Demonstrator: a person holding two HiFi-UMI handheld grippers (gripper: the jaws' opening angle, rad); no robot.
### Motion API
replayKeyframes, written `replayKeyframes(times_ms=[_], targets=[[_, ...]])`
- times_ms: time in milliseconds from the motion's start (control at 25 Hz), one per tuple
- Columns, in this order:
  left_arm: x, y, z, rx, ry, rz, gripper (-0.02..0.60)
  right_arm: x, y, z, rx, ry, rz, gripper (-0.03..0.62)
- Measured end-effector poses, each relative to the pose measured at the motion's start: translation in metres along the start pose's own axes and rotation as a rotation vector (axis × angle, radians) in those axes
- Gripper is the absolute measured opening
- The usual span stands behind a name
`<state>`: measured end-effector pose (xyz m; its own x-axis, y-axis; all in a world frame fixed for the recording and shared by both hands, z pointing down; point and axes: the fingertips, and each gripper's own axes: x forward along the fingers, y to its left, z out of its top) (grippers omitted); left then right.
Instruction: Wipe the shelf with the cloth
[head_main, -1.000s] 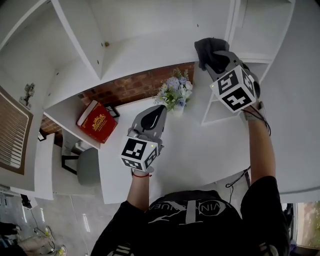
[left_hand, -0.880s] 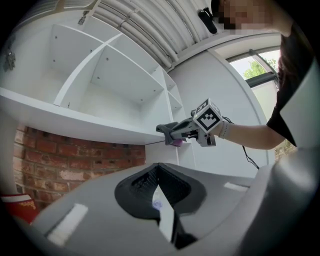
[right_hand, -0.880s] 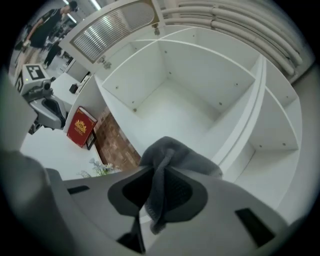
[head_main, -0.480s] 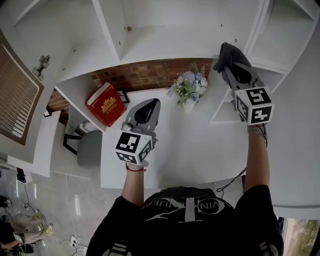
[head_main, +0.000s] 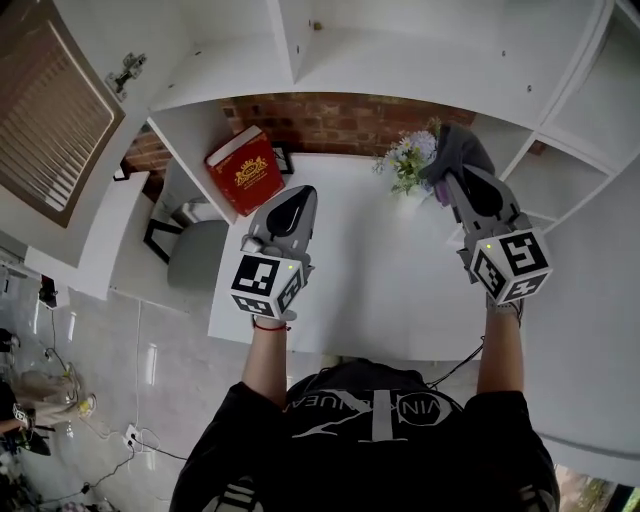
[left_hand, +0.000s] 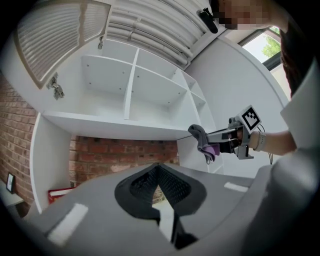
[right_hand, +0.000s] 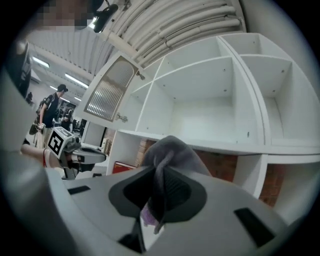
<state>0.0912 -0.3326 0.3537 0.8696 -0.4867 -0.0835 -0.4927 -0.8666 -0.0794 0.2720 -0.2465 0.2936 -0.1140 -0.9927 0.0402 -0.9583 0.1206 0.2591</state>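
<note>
A dark grey cloth (head_main: 458, 150) with a purple underside bunches out of my right gripper (head_main: 452, 178), which is shut on it. The gripper holds it in the air beside the flowers, below the white shelf board (head_main: 400, 60). In the right gripper view the cloth (right_hand: 172, 150) is pinched between the pads of that gripper (right_hand: 159, 175) and droops down. From the left gripper view the cloth (left_hand: 202, 140) hangs off the right gripper's tips in front of the shelf unit (left_hand: 115, 122). My left gripper (head_main: 303, 190) hovers over the desk, shut with nothing in it (left_hand: 159, 167).
A white desk (head_main: 370, 280) lies under both grippers against a brick wall (head_main: 330, 115). A vase of flowers (head_main: 408, 160) stands at its back right. A red book (head_main: 245, 170) leans in the left compartment. A louvred door (head_main: 60, 110) hangs open at the left.
My right gripper has come down from the shelf edge with the cloth and now sits lower, by the flowers. The head view has swung; the left gripper has stayed over the desk.
</note>
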Motion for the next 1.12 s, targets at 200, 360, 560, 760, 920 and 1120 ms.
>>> replayKeyframes(times_ms=[200,360,560,760,920,1120], targets=[[-0.022,0.016,-0.013,-0.013,-0.001,0.064,0.011,0.011,0.039,-0.029,0.067,0.009,0.087,0.057],[-0.040,0.028,-0.025,-0.026,0.003,0.115,0.011,0.015,0.060,-0.050,0.112,0.023,0.124,0.057],[-0.061,0.044,-0.039,-0.030,0.028,0.183,0.011,0.020,0.071,-0.062,0.155,0.034,0.133,0.057],[-0.077,0.057,-0.048,-0.040,0.040,0.238,0.012,0.026,0.077,-0.070,0.152,0.051,0.139,0.057],[-0.084,0.065,-0.050,-0.039,0.041,0.262,0.012,0.031,0.077,-0.069,0.156,0.040,0.137,0.057],[-0.089,0.071,-0.050,-0.034,0.041,0.278,0.012,0.036,0.077,-0.067,0.167,0.028,0.131,0.057]])
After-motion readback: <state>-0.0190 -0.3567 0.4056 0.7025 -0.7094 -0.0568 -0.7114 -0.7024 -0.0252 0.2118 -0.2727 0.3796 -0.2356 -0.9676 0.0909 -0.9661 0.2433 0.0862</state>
